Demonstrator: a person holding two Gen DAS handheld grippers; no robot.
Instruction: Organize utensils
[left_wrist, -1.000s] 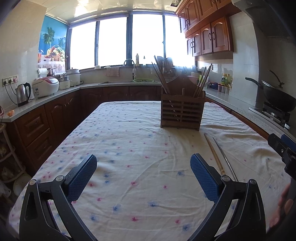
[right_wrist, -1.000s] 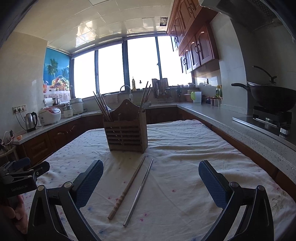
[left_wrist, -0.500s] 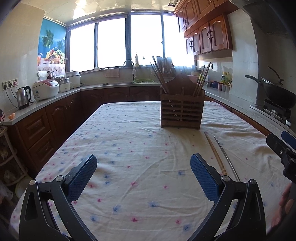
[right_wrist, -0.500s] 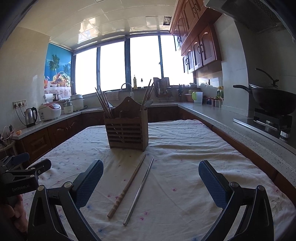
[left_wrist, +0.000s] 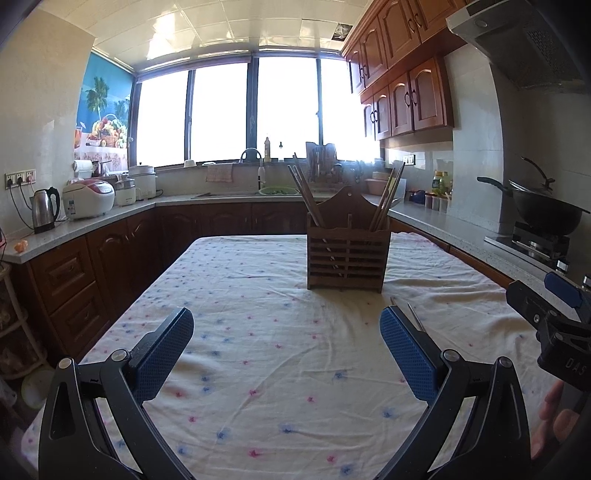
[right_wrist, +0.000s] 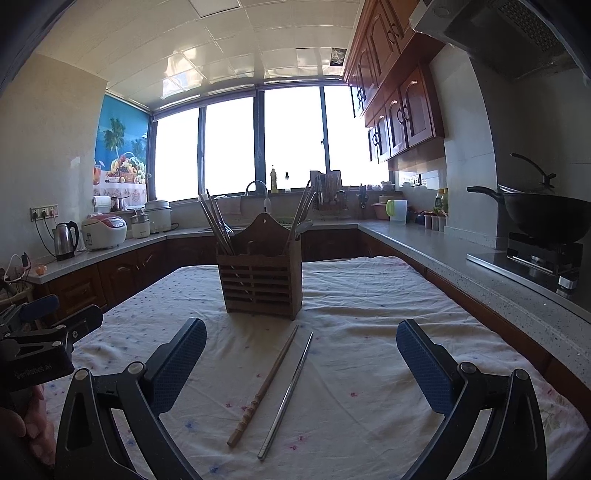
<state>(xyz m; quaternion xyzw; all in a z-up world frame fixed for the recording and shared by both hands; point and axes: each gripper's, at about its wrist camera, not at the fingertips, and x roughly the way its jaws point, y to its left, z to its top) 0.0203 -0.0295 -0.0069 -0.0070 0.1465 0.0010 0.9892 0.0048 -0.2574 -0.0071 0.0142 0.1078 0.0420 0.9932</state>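
Just ahead, right tongs (right_wrist: 301, 363) wide, tablecloth (right_wrist: 369, 314) bare.

Brown holder (right_wrist: 260, 280), pink/blue-dotted cloth (right_wrist: 369, 314)

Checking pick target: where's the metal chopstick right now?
In the right wrist view the metal chopstick lies flat on the tablecloth, just right of the wooden chopstick, in front of the wooden holder, between the open right gripper's fingers.
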